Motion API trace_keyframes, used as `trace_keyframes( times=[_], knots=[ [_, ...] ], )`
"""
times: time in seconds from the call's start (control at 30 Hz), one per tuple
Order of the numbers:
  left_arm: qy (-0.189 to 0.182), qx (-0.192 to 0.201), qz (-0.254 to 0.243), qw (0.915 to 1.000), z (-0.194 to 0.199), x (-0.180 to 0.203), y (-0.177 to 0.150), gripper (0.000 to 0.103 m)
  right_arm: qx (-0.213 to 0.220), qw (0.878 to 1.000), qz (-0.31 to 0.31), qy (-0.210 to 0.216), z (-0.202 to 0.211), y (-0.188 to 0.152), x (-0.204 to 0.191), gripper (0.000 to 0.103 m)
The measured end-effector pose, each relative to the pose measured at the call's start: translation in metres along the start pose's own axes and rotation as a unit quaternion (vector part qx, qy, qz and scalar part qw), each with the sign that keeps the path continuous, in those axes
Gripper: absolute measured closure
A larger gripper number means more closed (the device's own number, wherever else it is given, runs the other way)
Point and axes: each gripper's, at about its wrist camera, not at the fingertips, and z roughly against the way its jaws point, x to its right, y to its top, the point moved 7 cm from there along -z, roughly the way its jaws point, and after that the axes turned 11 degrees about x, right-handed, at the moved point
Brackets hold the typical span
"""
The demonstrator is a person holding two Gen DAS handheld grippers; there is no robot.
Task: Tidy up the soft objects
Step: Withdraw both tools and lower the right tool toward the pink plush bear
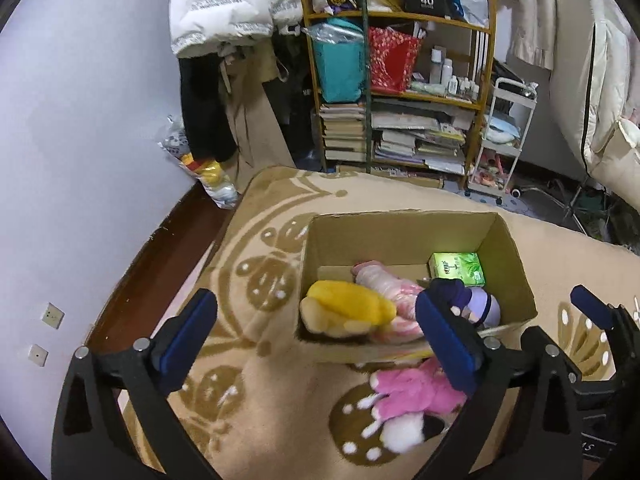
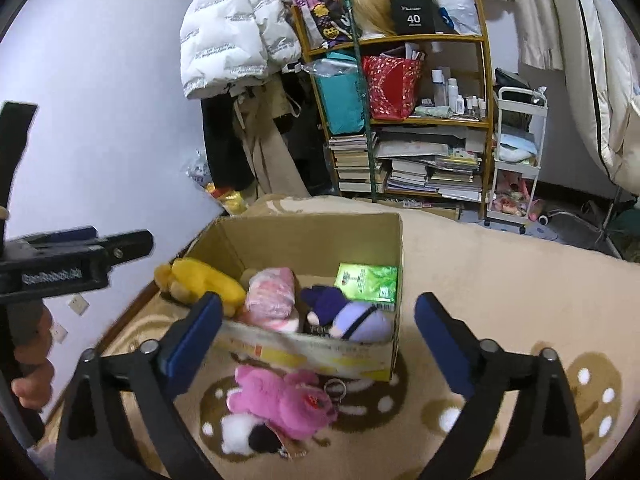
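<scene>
The pink plush toy [image 2: 280,400] lies on the patterned blanket [image 2: 480,264] of the bed, outside the cardboard box [image 2: 312,232] and just beside its near wall. Its long axis runs roughly parallel to that wall, with the white-and-black end toward the left and a keyring [image 2: 335,389] at the box end. It appears to be the one soft item not yet stowed.

Inside the box lie a yellow plush [image 2: 208,276], draped over the left rim, a pink-and-white wrapped item [image 2: 272,292], a purple plush [image 2: 352,316] and a green packet [image 2: 368,280].

In the right wrist view the toy sits low between the fingers of the right claw [image 2: 318,340], offset toward the left finger. The right claw is spread wide and holds nothing.

In the left wrist view the toy [image 1: 412,396] lies under the right finger of the left claw [image 1: 316,332], partly hidden by it. The left claw is also spread wide and empty.

Judgement: the right claw is the better centred on the toy. A descent with a slight leftward correction would place the fingers across the short axis of the toy.
</scene>
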Motion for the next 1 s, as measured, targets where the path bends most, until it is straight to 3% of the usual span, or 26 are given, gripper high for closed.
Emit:
trace_keyframes(
  times=[0.23,0.5,1.0],
  knots=[
    [0.014,0.032,0.003,0.9994,0.029,-0.019,-0.021,0.000,-0.009,1.000,0.016,-0.001,0.017,-0.019,-0.009,0.000],
    [0.007,0.017,0.019,0.9996,0.026,-0.022,-0.051,0.000,-0.033,0.999,0.013,0.010,0.017,-0.048,-0.022,0.000],
    [-0.011,-0.003,0.006,0.9999,0.001,-0.006,-0.093,0.000,-0.080,0.996,0.021,0.025,0.004,-0.099,-0.031,0.000]
  ],
)
